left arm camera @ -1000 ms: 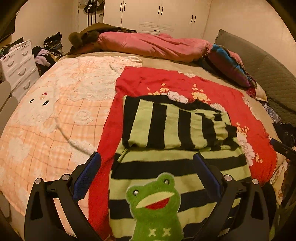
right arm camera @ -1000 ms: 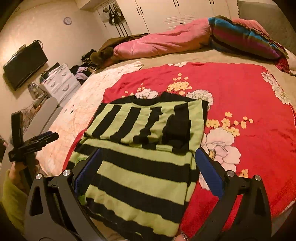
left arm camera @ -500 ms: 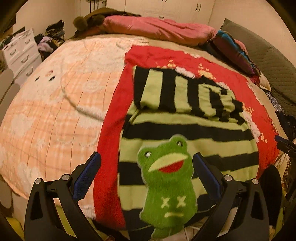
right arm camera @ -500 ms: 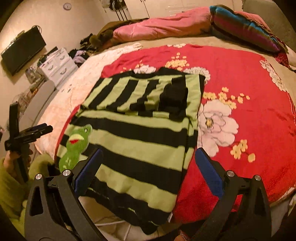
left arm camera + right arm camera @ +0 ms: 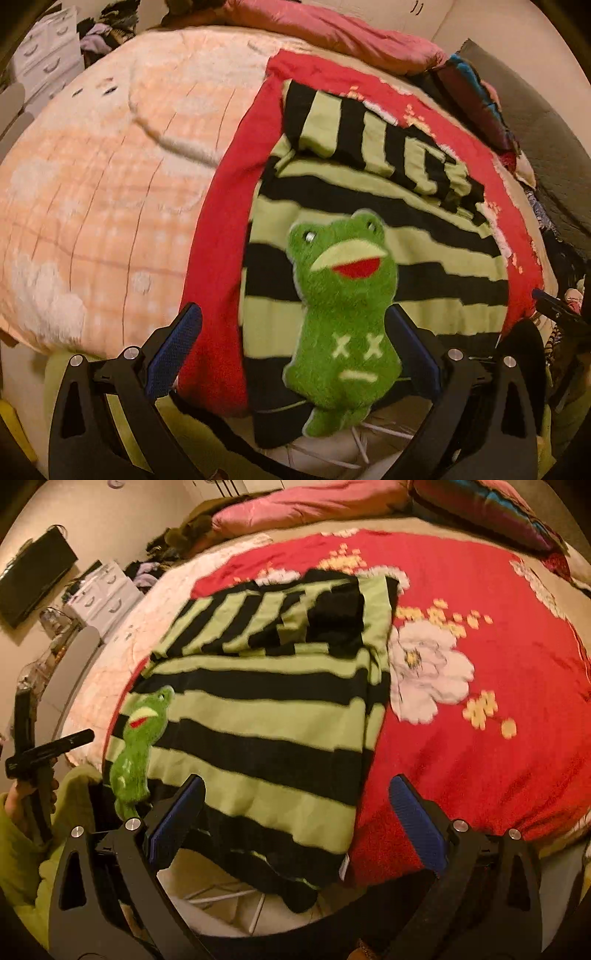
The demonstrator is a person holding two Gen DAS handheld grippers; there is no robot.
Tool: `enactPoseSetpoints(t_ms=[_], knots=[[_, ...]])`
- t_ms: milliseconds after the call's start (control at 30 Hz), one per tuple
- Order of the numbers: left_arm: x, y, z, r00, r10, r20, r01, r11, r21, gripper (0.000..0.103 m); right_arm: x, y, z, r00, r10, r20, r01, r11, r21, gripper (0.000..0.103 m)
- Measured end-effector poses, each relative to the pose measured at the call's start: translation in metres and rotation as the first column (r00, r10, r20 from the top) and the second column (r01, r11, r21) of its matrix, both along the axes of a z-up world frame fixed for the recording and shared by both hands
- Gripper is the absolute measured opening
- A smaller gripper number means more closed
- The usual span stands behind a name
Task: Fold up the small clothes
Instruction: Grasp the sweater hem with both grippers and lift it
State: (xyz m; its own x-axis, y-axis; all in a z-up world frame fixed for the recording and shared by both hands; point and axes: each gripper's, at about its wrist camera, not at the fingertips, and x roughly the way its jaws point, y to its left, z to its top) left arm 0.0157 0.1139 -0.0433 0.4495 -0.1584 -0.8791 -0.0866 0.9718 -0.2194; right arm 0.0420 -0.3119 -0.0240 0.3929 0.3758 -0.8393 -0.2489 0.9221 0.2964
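Lying on the red blanket [image 5: 461, 760] at the bed's near edge, striped sweater [image 5: 266, 709] with frog patch [image 5: 343, 295], hem overhanging. Left gripper [image 5: 291, 354] and right gripper [image 5: 295, 819] hover, fingers spread, grasping nothing.

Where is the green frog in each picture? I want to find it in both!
Left wrist view: the frog sits low in the middle, big and close, between the left gripper's open fingers.
Right wrist view: the frog is small at the left edge, on the near left corner of the striped sweater.
Shared landmark: the sweater's folded sleeves lie across its far end in both views.
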Motion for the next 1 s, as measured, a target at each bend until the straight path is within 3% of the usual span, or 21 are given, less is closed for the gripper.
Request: enactPoseSetpoints(t_ms=[167,333,500,567,667,733,767,800,1000], knots=[[-0.007,0.001,-0.018,0.998,-0.001,-0.066,0.000,1.000,-0.020,0.099,-0.008,0.001,-0.019,0.996,-0.007,-0.084,0.006,1.000,-0.018,0.094],[-0.016,0.003,-0.023,0.997,0.004,-0.077,-0.004,1.000,-0.004,0.098,-0.004,0.005,-0.039,0.986,-0.014,-0.167,0.005,0.999,-0.051,0.094],[-0.016,0.008,-0.031,0.994,0.011,-0.106,-0.014,1.000,-0.028,0.095,-0.003,0.009,-0.046,0.982,-0.005,-0.190,-0.010,0.997,-0.078,0.094],[-0.016,0.008,-0.037,0.992,-0.002,-0.127,-0.006,0.998,-0.064,0.070,-0.002,0.011,-0.049,0.980,0.000,-0.198,-0.016,0.997,-0.080,0.094],[-0.017,0.007,-0.043,0.989,-0.008,-0.145,-0.004,0.997,-0.082,0.063,-0.002,0.012,-0.054,0.976,0.007,-0.219,-0.026,0.996,-0.082,0.092],[-0.017,0.007,-0.044,0.989,-0.015,-0.150,0.000,0.995,-0.096,0.054,-0.001,0.012,-0.057,0.972,0.013,-0.234,-0.034,0.996,-0.083,0.079],[-0.017,0.007,-0.046,0.988,-0.015,-0.154,-0.001,0.995,-0.100,0.053,-0.001,0.012,-0.059,0.970,0.017,-0.243,-0.038,0.996,-0.082,0.071],[-0.017,0.007,-0.048,0.987,-0.015,-0.162,-0.003,0.994,-0.107,0.053,0.000,0.012,-0.061,0.967,0.020,-0.254,-0.042,0.996,-0.081,0.069],[-0.015,0.009,-0.061,0.980,-0.014,-0.199,-0.018,0.987,-0.158,0.061,0.002,0.006,-0.077,0.942,0.012,-0.334,-0.032,0.998,-0.057,0.068]])
